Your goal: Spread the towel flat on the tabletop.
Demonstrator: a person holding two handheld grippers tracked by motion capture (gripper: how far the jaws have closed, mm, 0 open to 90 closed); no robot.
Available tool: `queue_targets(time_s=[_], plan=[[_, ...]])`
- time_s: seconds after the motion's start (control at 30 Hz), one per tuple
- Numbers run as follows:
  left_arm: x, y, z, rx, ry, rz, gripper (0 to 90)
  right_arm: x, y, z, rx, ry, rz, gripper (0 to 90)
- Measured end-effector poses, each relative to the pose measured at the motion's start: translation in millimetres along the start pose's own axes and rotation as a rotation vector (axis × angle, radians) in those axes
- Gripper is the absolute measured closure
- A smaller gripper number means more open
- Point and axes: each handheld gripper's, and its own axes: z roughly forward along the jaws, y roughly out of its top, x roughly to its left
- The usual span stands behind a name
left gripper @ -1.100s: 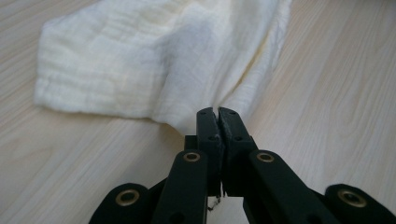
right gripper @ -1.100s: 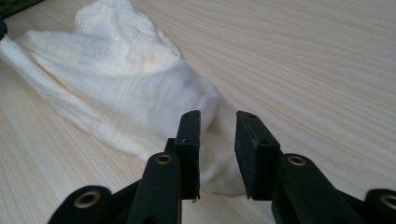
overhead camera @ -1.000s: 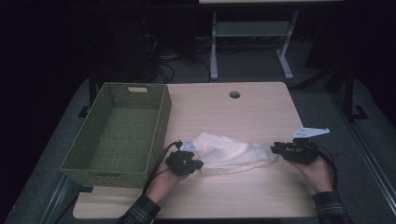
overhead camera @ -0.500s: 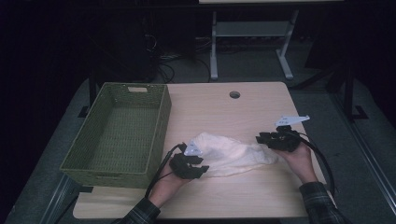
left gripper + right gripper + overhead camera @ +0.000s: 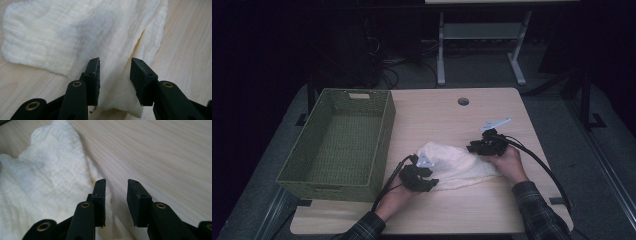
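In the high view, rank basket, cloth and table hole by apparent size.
1. green basket, largest
2. white cloth
3. table hole, smallest

The basket and cloth lie about equally near, so this ranking seems safe.

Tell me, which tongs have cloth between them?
The left tongs: cloth lies in their open gap. The right tongs gape over bare table at the cloth's edge.

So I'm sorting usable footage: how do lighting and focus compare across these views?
High view: dim, surroundings nearly black, cream crinkled cloth brightest. Left gripper view: bright, cloth sharp, soft grey shadow on it. Right gripper view: bright, light wooden table slightly soft.
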Motion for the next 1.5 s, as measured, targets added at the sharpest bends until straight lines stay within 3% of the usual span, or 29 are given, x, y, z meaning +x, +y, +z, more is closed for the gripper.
queue_targets(time_s=[0.2, 0.33, 0.47, 0.53, 0.63, 0.67, 0.9, 1.17, 1.3, 1.43, 1.5], plan=[[-0.4, -2.1, 4.0, 0.019, -0.009, 0.006, 59.1, 7.8, -0.6, 11.1, 0.042, 0.002, -0.040, 73.5], [-1.7, -2.6, 5.2, 0.022, -0.007, 0.008, 59.1, 10.2, -1.8, 12.9, 0.041, 0.003, -0.050, 86.0], [-1.1, -2.9, 4.8, 0.022, -0.010, 0.008, 59.1, 10.7, -1.3, 10.8, 0.037, -0.011, -0.074, 88.8], [-1.2, -3.0, 4.6, 0.024, -0.009, 0.010, 59.1, 9.2, 1.6, 4.4, 0.018, -0.021, -0.063, 88.9], [-0.9, -3.2, 4.5, 0.023, -0.012, 0.010, 59.1, 2.7, 8.9, -8.0, -0.019, -0.046, -0.060, 89.0], [-2.0, -3.4, 5.3, 0.010, -0.012, -0.007, 59.1, -0.3, 11.6, -12.2, -0.023, -0.063, -0.060, 89.1], [-1.3, -3.3, 4.7, 0.014, -0.011, 0.002, 59.1, -26.9, 29.7, -31.6, -0.065, -0.159, -0.032, 89.3], [0.2, -3.1, 3.4, 0.034, -0.011, 0.017, 59.1, -55.0, 35.5, -28.2, -0.058, -0.277, 0.009, 89.4], [-0.9, -3.2, 4.1, 0.022, -0.014, 0.003, 59.1, -66.9, 34.5, -26.2, -0.051, -0.324, 0.037, 89.4], [-0.8, -3.2, 4.2, 0.021, -0.015, 0.001, 59.0, -76.8, 33.3, -28.0, -0.061, -0.351, 0.076, 89.2], [-0.5, -3.2, 4.0, 0.021, -0.017, 0.000, 58.9, -78.6, 32.3, -29.0, -0.066, -0.321, 0.089, 82.6]])
